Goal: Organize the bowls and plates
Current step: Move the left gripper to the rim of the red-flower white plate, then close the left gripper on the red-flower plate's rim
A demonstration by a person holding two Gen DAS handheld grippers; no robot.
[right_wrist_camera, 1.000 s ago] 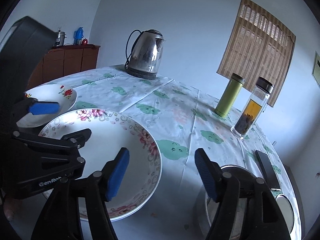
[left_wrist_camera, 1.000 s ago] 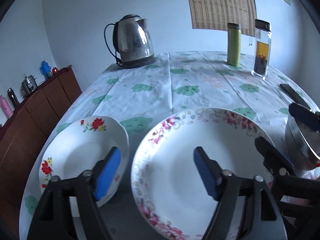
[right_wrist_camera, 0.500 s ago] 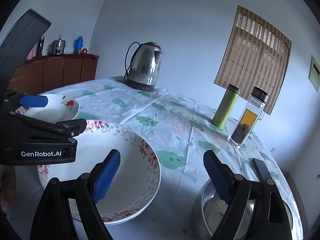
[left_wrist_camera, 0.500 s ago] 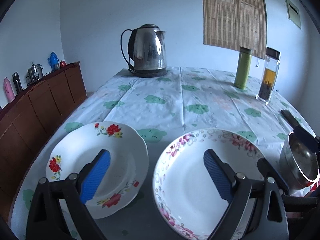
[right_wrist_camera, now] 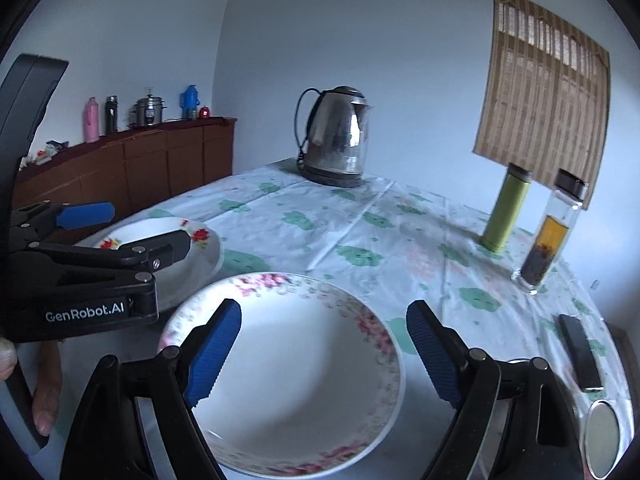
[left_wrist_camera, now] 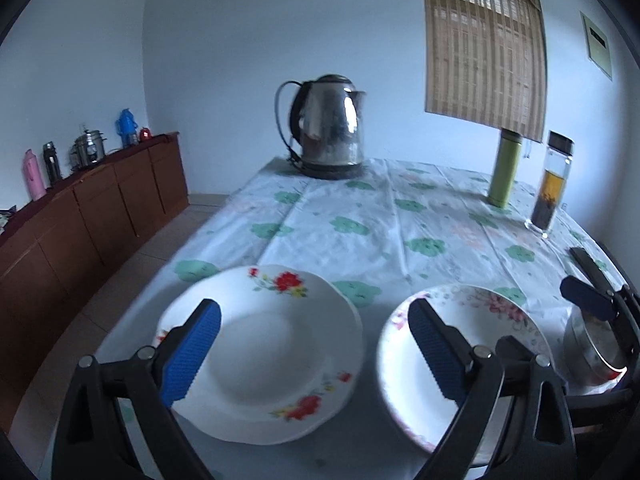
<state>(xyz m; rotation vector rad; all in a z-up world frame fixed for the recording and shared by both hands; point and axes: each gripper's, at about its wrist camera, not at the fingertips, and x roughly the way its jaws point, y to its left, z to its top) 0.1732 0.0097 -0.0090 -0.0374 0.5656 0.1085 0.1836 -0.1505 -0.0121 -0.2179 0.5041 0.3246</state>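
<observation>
A white plate with red flowers (left_wrist_camera: 264, 352) lies on the table's near left; it also shows in the right wrist view (right_wrist_camera: 200, 240). A larger deep plate with pink flowers (right_wrist_camera: 304, 376) lies to its right, also in the left wrist view (left_wrist_camera: 492, 316). A steel bowl (left_wrist_camera: 592, 344) sits at the near right. My left gripper (left_wrist_camera: 314, 348) is open and empty above the red-flower plate. My right gripper (right_wrist_camera: 324, 352) is open and empty above the pink-flower plate.
A steel kettle (left_wrist_camera: 328, 128) stands at the far end of the table. A green flask (left_wrist_camera: 505, 168) and a glass tea bottle (left_wrist_camera: 550, 186) stand at the far right. A black phone (right_wrist_camera: 580, 352) and a round steel lid (right_wrist_camera: 602, 436) lie at the right. A brown sideboard (left_wrist_camera: 80, 216) runs along the left.
My left gripper has moved left, from over the pink-flower plate to over the red-flower plate. My right gripper has moved left, from beside the steel bowl to over the pink-flower plate.
</observation>
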